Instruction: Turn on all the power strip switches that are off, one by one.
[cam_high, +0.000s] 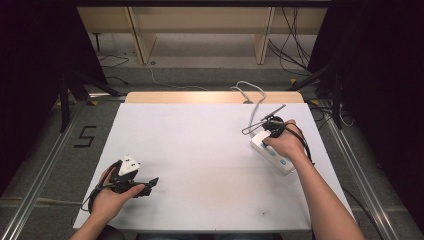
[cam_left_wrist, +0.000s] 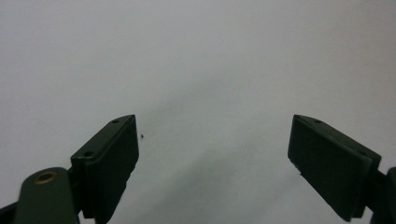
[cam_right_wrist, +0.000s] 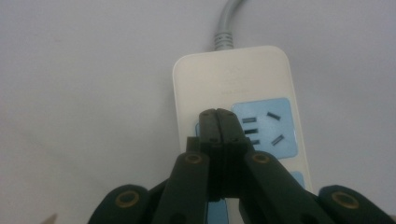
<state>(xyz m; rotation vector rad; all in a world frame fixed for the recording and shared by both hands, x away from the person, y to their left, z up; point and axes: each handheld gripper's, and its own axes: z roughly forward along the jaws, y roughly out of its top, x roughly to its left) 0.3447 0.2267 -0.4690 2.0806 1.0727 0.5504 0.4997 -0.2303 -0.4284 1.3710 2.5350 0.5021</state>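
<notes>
A power strip (cam_high: 272, 152) lies on the tabletop (cam_high: 200, 150) toward its right side, set at a slant, with its cable (cam_high: 252, 97) running off the far edge. The right claw (cam_high: 272, 131) sits directly over the strip's far end, and in the right gripper view its tips (cam_right_wrist: 218, 126) are above the strip's face just beside a socket (cam_right_wrist: 265, 128) (whether they touch it cannot be told). The left claw (cam_high: 149, 186) is well apart from all this, near the front left corner, over bare tabletop. Beyond the tabletop's far edge, cables (cam_high: 295, 45) lie on the floor (cam_high: 200, 70).
</notes>
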